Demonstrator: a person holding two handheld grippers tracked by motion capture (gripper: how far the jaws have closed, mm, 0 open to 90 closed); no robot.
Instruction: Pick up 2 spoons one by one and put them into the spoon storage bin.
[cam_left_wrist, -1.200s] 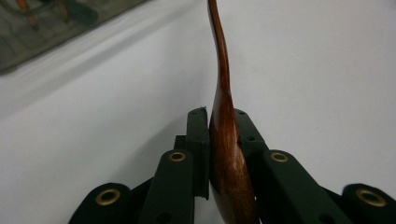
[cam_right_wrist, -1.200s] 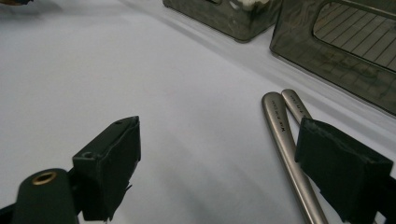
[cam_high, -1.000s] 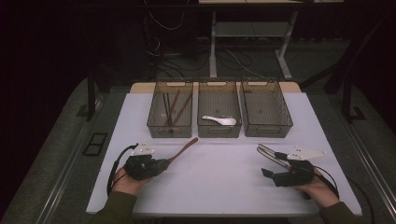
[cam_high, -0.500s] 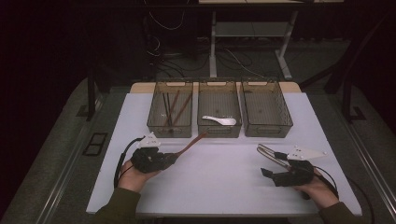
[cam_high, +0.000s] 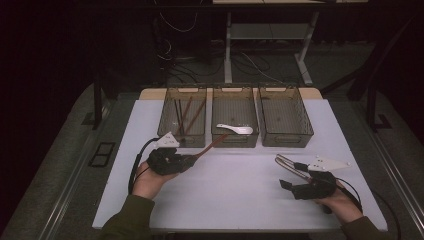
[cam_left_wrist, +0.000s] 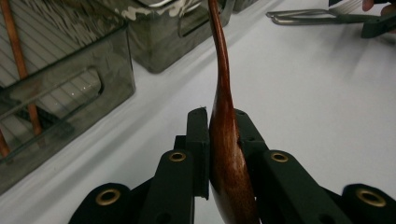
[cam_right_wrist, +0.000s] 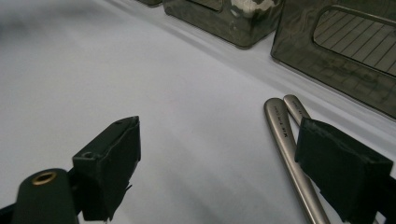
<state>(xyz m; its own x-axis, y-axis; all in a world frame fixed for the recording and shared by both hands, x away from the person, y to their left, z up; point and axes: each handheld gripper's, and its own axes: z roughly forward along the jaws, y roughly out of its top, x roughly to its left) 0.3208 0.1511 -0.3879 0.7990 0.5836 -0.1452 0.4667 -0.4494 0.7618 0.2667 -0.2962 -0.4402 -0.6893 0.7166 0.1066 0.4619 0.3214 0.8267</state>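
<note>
My left gripper (cam_high: 192, 159) is shut on the wide end of a brown wooden spoon (cam_high: 212, 144), held above the white table near the front of the bins. In the left gripper view the spoon (cam_left_wrist: 225, 140) stands pinched between both pads, and its thin end points towards the middle bin (cam_left_wrist: 187, 28). At the right, my right gripper (cam_high: 292, 176) stands open low over the table. Two metal utensil handles (cam_right_wrist: 286, 135) lie side by side next to its right-hand pad, and nothing presses on them. The same metal handles (cam_high: 286, 163) point up-left in the high view.
Three dark see-through bins stand in a row at the back. The left bin (cam_high: 167, 131) holds brown sticks, the middle bin (cam_high: 235, 141) a white spoon (cam_high: 235, 129), and the right bin (cam_high: 305, 125) looks bare. The white table (cam_high: 235, 195) has open room between my hands.
My left gripper has carried the wooden spoon to the right and away from the person, towards the bins, and a little higher. The right gripper and the metal handles have not moved.
</note>
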